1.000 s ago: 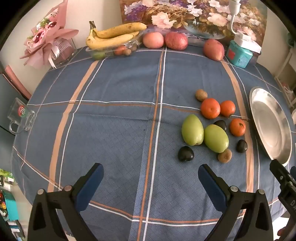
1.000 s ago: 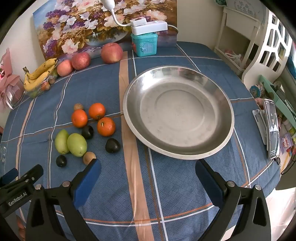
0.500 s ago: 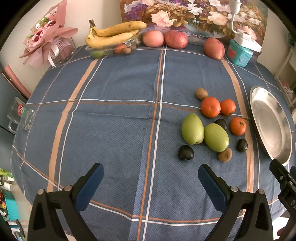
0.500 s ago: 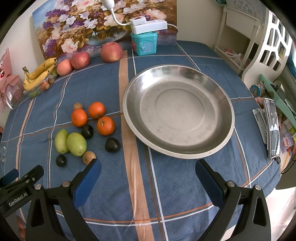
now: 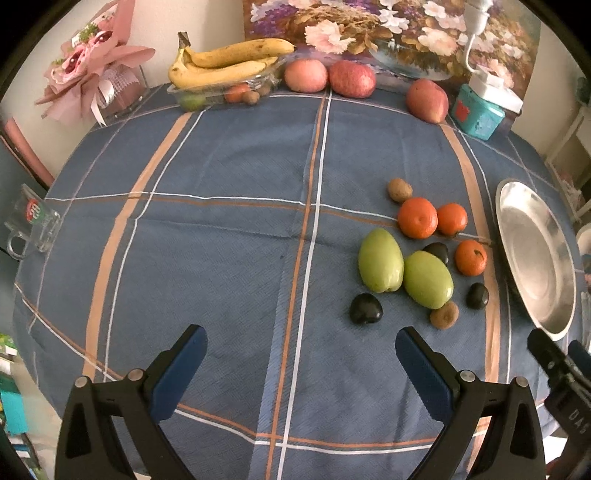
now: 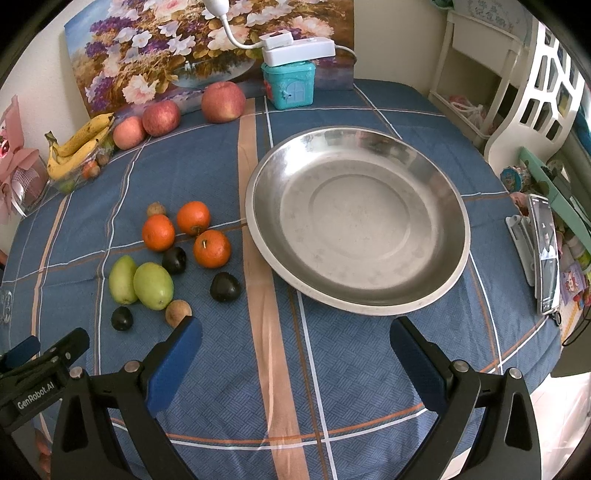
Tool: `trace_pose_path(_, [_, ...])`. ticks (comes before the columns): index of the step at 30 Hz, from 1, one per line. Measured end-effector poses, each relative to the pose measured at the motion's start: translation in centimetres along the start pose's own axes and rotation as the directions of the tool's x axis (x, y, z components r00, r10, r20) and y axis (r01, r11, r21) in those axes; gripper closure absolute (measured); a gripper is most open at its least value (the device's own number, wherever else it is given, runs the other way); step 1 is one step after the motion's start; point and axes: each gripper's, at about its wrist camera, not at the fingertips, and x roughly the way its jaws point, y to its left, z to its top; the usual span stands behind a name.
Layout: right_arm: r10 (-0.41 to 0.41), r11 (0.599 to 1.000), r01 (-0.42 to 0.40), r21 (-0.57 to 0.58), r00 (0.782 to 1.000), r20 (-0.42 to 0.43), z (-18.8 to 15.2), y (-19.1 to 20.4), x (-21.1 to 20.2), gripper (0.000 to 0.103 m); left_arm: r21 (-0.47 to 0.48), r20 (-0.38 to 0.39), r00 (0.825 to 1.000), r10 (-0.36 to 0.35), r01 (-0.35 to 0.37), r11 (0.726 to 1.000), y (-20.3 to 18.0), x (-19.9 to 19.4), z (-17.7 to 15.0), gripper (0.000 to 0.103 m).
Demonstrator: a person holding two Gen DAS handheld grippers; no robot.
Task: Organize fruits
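Right wrist: steel plate (image 6: 458, 266) bare; banana tray (image 6: 75, 177) contents unclear.

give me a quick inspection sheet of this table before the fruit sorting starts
surface: blue plaid tablecloth, flat.
job's things: three oranges, two green fruits, three dark fruits and two small brown fruits lie loose left of the steel dish, which holds nothing.
clutter: bananas, apples, teal box, glass mug.
grippers: left gripper and right gripper open, holding nothing.
cables: white lead at the back.
surroundings: flower painting, white shelf.
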Motion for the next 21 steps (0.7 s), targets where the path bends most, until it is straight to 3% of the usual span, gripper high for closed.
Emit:
trace_pose_path(2, [0.005,1.000,-0.005,-0.005,1.000,-0.007,-0.1,0.1,0.1,0.002,-0.018,-0.001,1.000,-0.027,0.027,0.999,0.2,0.0,0.0,0.000])
trace_pose_path(3, [0.004,1.000,-0.004,-0.008,1.000,-0.010,-0.1,0.2,0.2,0.002,-0.042,-0.010,0.997,-0.079,0.079,0.996,0.2,0.2,0.1,0.000])
trace_pose_path(7, [0.014,1.000,-0.014,-0.009,1.000,-0.027,-0.2,0.3,0.6,0.002,-0.050,-0.008,0.997,-0.080,0.079,0.996,0.2,0.4,0.5,0.000])
trace_pose_path(13, [0.032,0.999,-0.033,-0.030,0.998,-0.058,0.1,1.1,1.5,0.002,-0.017,0.076,0.994,-0.077,0.078,0.997,-0.7,0.6,1.3,0.000])
trace_pose_path(16, [0.053,0.998,-0.055,-0.032,0.996,-0.074,0.4,1.6,2.0,0.002,0.002,0.037,0.994,-0.103,0.103,0.995,-1.1,1.3,1.6,0.000])
trace_pose_path(21, [0.062,0.998,-0.064,-0.015,0.992,-0.112,0.9,2.4,3.3,0.002,-0.061,-0.037,0.992,-0.123,0.120,0.991,-0.4,2.8,1.8,0.000])
